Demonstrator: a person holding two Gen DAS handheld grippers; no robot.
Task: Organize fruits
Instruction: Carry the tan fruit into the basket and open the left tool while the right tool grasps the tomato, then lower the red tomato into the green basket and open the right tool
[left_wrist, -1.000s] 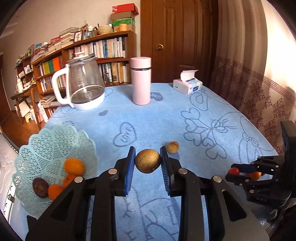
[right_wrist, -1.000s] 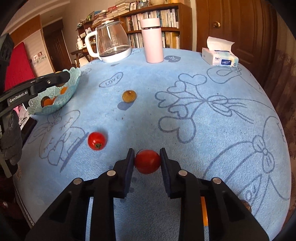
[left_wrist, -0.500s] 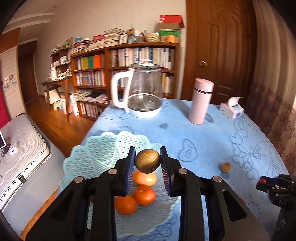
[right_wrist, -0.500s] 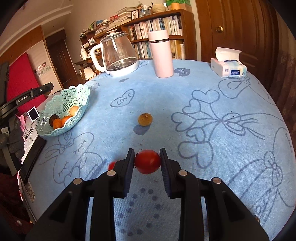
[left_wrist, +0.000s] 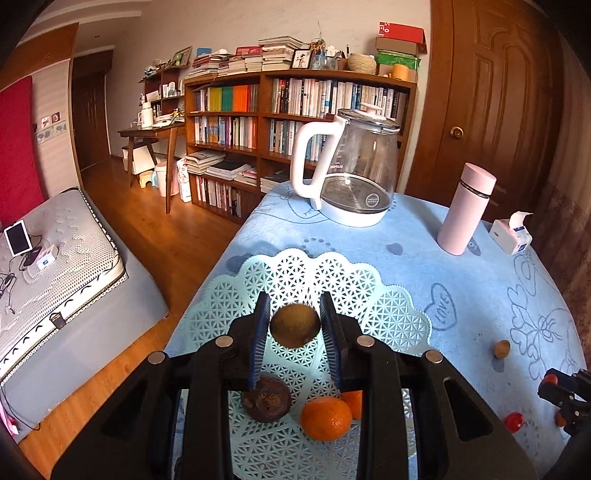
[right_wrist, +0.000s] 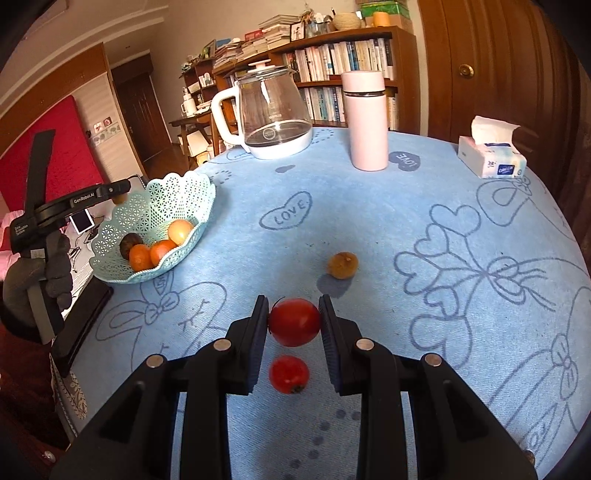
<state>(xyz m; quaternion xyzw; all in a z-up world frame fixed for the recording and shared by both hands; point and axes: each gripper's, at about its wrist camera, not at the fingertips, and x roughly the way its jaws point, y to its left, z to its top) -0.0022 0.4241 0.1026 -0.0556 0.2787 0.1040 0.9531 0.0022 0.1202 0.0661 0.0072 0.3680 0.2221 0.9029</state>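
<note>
My left gripper (left_wrist: 294, 325) is shut on a brown kiwi (left_wrist: 294, 324) and hangs over the pale green lattice basket (left_wrist: 388, 306). In the basket below lie a dark passion fruit (left_wrist: 266, 397) and oranges (left_wrist: 325, 417). My right gripper (right_wrist: 294, 322) is shut on a red tomato (right_wrist: 294, 322), held above the blue tablecloth. A second tomato (right_wrist: 289, 373) lies on the cloth just under it. A small brown fruit (right_wrist: 342, 264) sits beyond. The right wrist view shows the basket (right_wrist: 192, 192) at left with the left gripper (right_wrist: 120, 195) above its rim.
A glass kettle (right_wrist: 273, 110), a pink flask (right_wrist: 367, 120) and a tissue box (right_wrist: 491, 158) stand at the table's far side. A gloved hand (right_wrist: 40, 277) holds the left tool. The table edge drops to wood floor and a mattress (left_wrist: 48, 266) on the left.
The left gripper carried the kiwi from mid-table leftward until it hangs over the basket. The right gripper lifted the tomato and moved forward, past the second tomato.
</note>
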